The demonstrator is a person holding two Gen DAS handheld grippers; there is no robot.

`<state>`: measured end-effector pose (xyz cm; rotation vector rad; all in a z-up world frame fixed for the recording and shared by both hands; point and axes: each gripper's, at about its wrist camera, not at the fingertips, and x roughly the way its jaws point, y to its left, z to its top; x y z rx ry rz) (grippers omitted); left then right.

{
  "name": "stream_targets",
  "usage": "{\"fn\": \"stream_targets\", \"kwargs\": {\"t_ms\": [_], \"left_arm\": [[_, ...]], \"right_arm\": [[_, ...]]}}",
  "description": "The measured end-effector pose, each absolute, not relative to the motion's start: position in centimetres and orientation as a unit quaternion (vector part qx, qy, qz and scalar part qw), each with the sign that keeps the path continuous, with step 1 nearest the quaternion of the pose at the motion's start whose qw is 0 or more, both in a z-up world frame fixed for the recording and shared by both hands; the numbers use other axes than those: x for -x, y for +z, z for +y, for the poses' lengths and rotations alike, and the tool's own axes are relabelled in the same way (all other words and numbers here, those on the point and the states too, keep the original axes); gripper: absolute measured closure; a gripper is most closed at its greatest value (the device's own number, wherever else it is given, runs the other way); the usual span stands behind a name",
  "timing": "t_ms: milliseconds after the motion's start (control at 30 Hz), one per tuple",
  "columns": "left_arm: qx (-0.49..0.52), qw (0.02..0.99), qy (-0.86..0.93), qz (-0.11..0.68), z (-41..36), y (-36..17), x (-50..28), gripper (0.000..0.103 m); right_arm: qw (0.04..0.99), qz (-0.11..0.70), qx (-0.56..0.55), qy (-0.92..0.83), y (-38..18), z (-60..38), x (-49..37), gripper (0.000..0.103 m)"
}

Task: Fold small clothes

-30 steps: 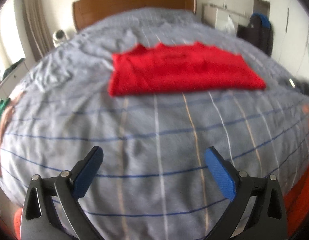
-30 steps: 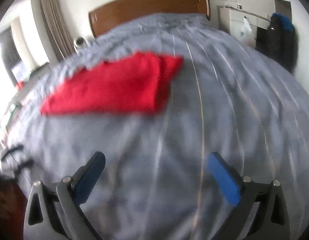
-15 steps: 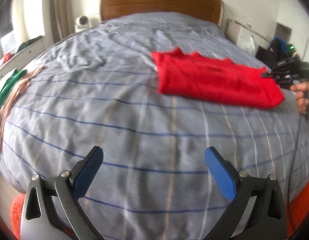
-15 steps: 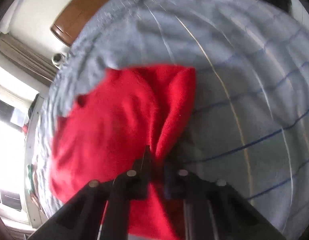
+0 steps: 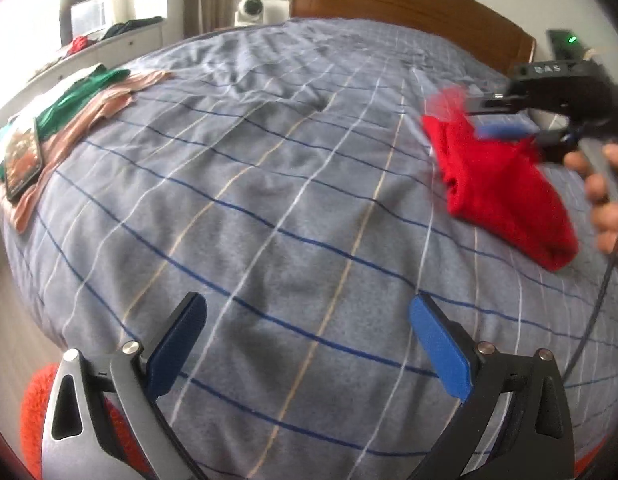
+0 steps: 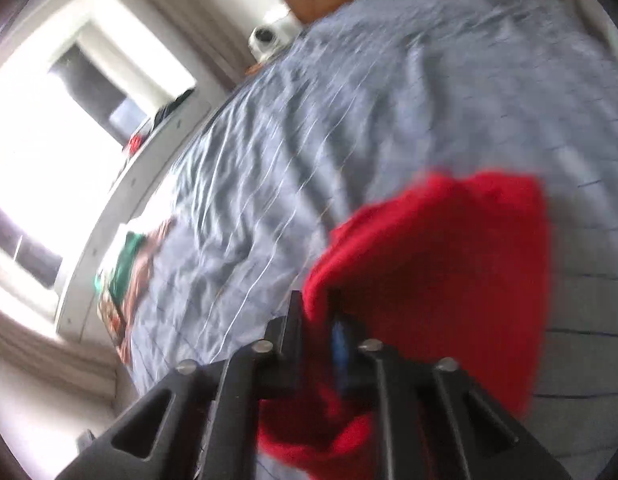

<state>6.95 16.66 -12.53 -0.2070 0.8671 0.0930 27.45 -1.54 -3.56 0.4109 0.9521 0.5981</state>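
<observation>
Red garment (image 5: 505, 188) on bed (image 5: 269, 200), far right of idle left gripper (image 5: 305, 344), fingers wide; right gripper (image 6: 321, 324) pinches its near end, long axis running away leftward.

Garment (image 5: 505, 188) on bed (image 5: 269, 184), right side
</observation>
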Motion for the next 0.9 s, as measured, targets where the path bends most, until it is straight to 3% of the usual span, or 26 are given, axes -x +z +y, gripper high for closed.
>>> {"fn": "stream_targets", "kwargs": {"t_ms": [33,100,233,367,500,600,767,900], "left_arm": [[0.099,0.902,0.044,0.418,16.6,-12.5,-6.9,0.002],[0.1,0.902,0.043,0.417,16.8,-12.5,-6.8,0.002],[0.103,0.905,0.038,0.411,16.7,-12.2,-6.7,0.002],[0.105,0.905,0.034,0.41,16.3,-12.2,-6.9,0.002],[0.11,0.904,0.01,0.412,15.7,-11.5,-7.4,0.002],[0.123,0.904,-0.053,0.407,15.0,-9.3,-9.1,0.001],[0.147,0.86,-0.184,0.452,12.0,-7.1,-17.4,0.001],[0.157,0.844,-0.193,0.476,10.0,-8.2,-23.6,0.001]], "right_arm": [[0.809,0.459,-0.215,0.298,-4.4,-1.1,-27.4,0.066],[0.784,0.453,-0.264,0.332,-5.1,-1.6,-26.6,0.065],[0.815,0.401,-0.26,0.328,-2.8,-5.5,-24.1,0.052],[0.856,0.396,-0.195,0.268,-2.9,-8.3,-22.1,0.051],[0.824,0.468,-0.175,0.266,-8.7,-7.1,-22.1,0.051],[0.837,0.428,-0.21,0.268,-9.0,-8.2,-20.9,0.051],[0.868,0.364,-0.24,0.239,-6.9,-14.1,-18.9,0.023],[0.864,0.385,-0.258,0.195,-7.6,-18.8,-20.6,0.021]]}}
